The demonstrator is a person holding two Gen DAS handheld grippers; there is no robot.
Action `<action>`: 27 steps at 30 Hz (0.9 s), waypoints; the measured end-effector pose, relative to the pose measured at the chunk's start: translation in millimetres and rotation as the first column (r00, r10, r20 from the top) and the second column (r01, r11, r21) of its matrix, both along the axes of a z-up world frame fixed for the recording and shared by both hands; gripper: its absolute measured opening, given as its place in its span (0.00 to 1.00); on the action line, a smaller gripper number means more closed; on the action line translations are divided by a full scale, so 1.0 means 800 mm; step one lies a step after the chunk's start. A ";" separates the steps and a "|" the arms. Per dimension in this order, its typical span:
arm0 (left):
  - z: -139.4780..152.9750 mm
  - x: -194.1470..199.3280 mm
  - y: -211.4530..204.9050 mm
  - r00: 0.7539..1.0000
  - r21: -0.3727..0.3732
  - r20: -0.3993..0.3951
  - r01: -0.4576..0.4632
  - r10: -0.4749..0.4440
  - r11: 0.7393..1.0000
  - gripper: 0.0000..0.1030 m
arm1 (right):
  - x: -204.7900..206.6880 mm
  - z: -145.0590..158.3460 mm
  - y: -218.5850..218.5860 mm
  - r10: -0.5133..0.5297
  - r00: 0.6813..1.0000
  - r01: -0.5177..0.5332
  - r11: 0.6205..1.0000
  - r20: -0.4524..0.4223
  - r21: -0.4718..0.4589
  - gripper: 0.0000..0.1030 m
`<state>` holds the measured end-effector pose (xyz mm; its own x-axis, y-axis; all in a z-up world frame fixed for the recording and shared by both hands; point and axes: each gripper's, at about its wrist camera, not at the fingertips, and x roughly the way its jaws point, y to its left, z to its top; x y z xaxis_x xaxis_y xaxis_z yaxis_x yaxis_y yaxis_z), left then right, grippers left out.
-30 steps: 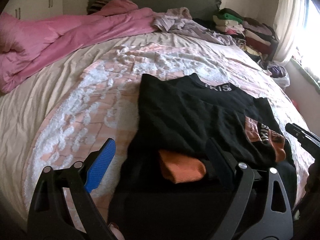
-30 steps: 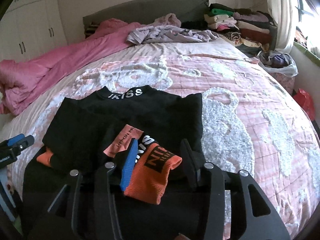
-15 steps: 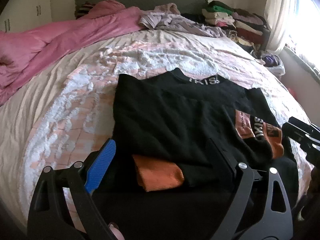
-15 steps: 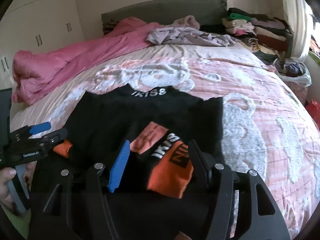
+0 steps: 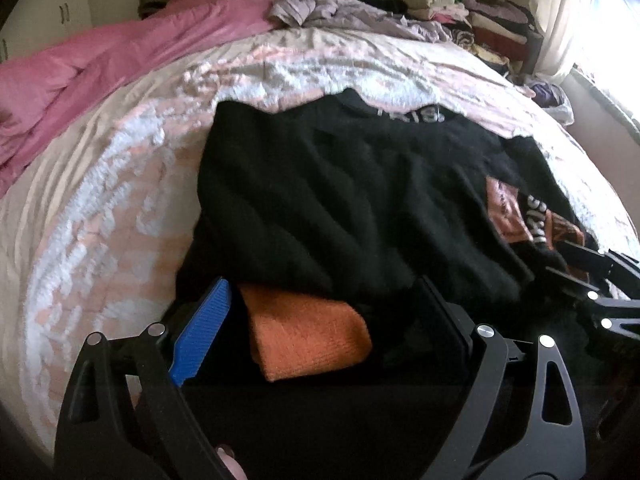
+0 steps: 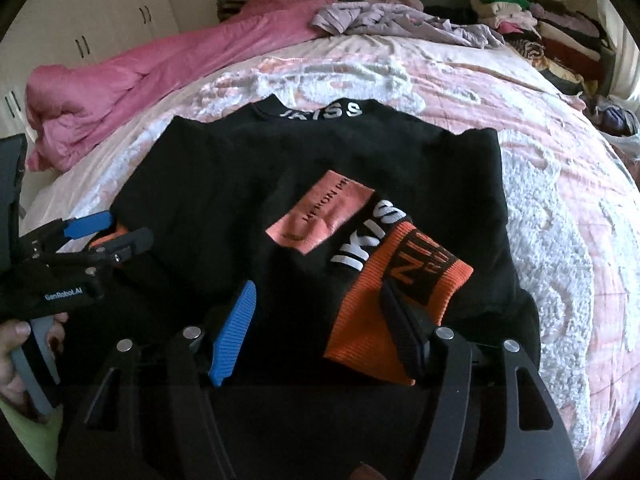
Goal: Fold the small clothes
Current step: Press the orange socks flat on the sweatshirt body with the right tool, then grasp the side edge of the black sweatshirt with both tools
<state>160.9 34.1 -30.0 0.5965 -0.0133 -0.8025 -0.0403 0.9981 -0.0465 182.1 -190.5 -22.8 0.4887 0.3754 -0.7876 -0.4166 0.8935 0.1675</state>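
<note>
A black sweater with white letters on its collar lies flat on the bed, both sleeves folded in over its body. Its left orange cuff lies between the wide-apart fingers of my open left gripper, with neither pad pressing on it. The right orange cuff sits by the black finger of my right gripper, whose jaws are opening and do not squeeze it. A hand holds the left gripper at the sweater's near left corner. The right gripper shows at the left wrist view's right edge.
A pink duvet is bunched along the bed's far left. Crumpled lilac clothes lie by the headboard. Stacked folded clothes stand at the back right. The pink and white bedspread lies bare right of the sweater. Wardrobe doors stand at the left.
Both grippers have come down closer to the sweater's near edge. The right jaws have widened around the right orange cuff. The left cuff now lies between the left fingers.
</note>
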 end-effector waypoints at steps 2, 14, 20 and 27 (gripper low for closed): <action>-0.008 0.001 0.002 1.000 -0.014 -0.015 -0.003 0.003 1.000 0.82 | 0.000 -0.002 0.000 0.000 1.000 0.000 1.000 -0.002 0.004 0.62; 0.000 -0.012 0.002 1.000 -0.022 -0.001 -0.001 0.001 1.000 0.82 | -0.007 0.019 -0.007 -0.002 1.000 0.001 0.999 0.022 0.051 0.76; 0.015 -0.021 0.006 1.000 -0.023 0.022 -0.007 0.007 1.000 0.82 | -0.026 0.052 -0.013 0.013 0.996 -0.022 0.994 0.086 0.110 0.91; 0.039 -0.036 0.012 0.998 -0.023 0.064 -0.013 0.014 1.000 0.88 | -0.060 0.092 -0.015 0.038 0.985 -0.058 0.992 0.169 0.114 0.93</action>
<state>132.2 43.5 1.1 0.6466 -0.0230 -0.7625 -0.0499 0.9961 -0.0724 134.1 -202.9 50.6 0.5880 0.4869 -0.6459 -0.4892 0.8500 0.1954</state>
